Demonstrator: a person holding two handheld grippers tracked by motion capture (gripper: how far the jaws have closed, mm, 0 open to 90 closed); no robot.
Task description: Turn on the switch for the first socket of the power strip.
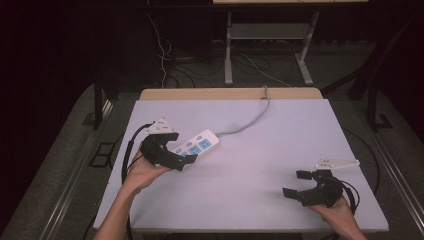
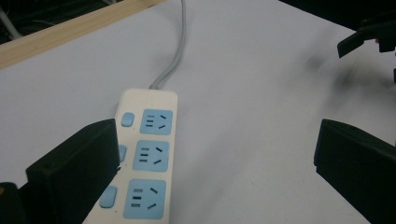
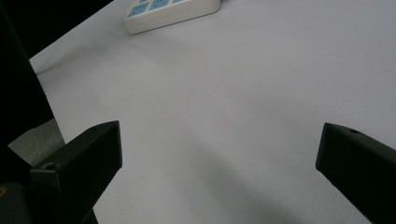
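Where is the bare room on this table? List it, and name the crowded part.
Free: the wide white stretch between the power strip and the right gripper, and the far right part beyond the grey cord up to the table edge. Crowded: the left side, where the open left gripper hangs over the strip.

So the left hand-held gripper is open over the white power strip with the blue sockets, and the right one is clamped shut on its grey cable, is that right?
Not quite. The right hand-held gripper is open and holds nothing; it sits over bare table, well away from the grey cable, as the high view shows. The left hand-held gripper is indeed open over the white power strip.
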